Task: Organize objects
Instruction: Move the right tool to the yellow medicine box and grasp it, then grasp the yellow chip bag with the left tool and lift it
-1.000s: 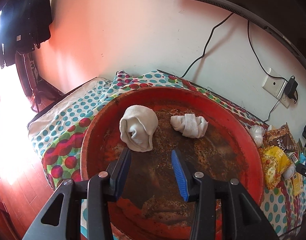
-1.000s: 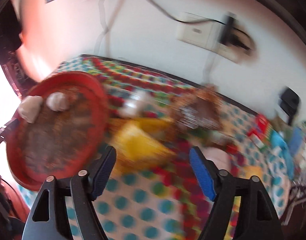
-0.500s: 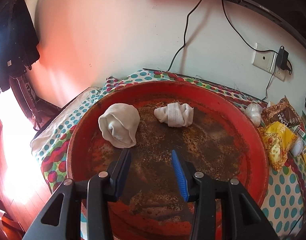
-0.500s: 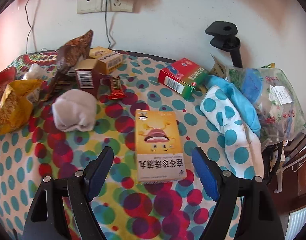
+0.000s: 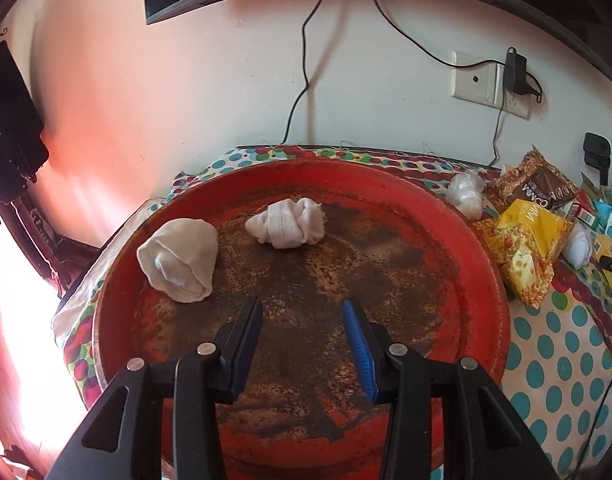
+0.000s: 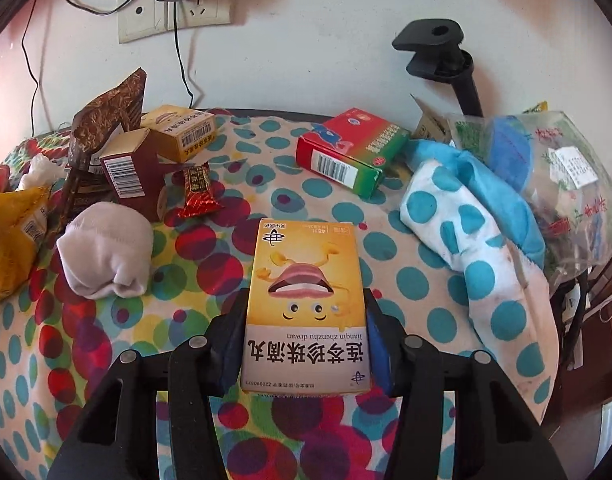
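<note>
In the left wrist view a big rusty red tray [image 5: 481, 280] holds a cream rolled sock [image 5: 180, 258] at left and a white knotted sock [image 5: 288, 222] behind the middle. My left gripper [image 5: 302, 312] is open and empty above the tray's middle. In the right wrist view my right gripper [image 6: 304, 304] is closed around a yellow medicine box [image 6: 306, 304] that lies on the dotted cloth; both fingers touch its sides. A white rolled sock [image 6: 106, 250] lies left of the box.
A red-green box [image 6: 351, 150], a second yellow box [image 6: 182, 130], a brown box [image 6: 128, 172], a candy bar [image 6: 198, 194], snack bags [image 5: 525, 236], a blue dotted cloth [image 6: 473, 236] and a plastic bag [image 6: 553, 172] lie around. A wall with sockets stands behind.
My right gripper swung right from the tray side, came over the yellow box and closed its fingers onto it. My left gripper drifted a little right over the tray.
</note>
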A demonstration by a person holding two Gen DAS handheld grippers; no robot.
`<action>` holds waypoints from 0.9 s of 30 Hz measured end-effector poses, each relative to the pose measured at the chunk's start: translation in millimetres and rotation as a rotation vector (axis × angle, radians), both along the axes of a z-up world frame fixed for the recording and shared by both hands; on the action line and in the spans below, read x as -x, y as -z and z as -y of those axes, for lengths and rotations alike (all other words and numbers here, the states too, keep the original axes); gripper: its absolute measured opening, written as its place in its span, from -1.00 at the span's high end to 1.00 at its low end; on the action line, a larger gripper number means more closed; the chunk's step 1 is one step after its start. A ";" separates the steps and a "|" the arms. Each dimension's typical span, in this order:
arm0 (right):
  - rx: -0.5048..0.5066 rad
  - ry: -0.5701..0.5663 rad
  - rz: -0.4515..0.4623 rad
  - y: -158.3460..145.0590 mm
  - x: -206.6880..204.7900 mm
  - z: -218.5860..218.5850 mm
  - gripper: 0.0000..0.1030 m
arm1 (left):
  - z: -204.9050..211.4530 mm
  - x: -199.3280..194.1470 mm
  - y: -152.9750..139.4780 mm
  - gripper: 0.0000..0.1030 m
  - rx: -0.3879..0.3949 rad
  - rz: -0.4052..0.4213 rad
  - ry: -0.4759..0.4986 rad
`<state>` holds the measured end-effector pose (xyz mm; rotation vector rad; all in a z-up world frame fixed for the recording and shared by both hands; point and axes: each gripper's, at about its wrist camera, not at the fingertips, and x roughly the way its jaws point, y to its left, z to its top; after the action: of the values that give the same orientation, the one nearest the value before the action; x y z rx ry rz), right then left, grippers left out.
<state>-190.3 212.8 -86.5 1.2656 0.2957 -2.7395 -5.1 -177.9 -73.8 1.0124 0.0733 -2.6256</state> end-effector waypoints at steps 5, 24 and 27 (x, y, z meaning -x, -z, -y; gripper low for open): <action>0.010 0.002 0.006 0.2 7.9 -1.2 0.04 | -34.1 4.7 -9.7 0.16 0.022 -0.014 0.130; 0.027 -0.001 0.021 0.0 10.8 -4.7 0.03 | -152.6 102.2 -16.0 -0.47 -0.117 0.146 0.503; 0.035 -0.002 0.024 0.3 12.1 -7.3 0.03 | -159.0 112.0 -9.6 -0.50 -0.057 0.172 0.465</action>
<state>-202.5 220.1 -86.8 1.2877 0.2449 -2.7137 -117.1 -18.9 -64.2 1.4157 -0.1461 -2.9390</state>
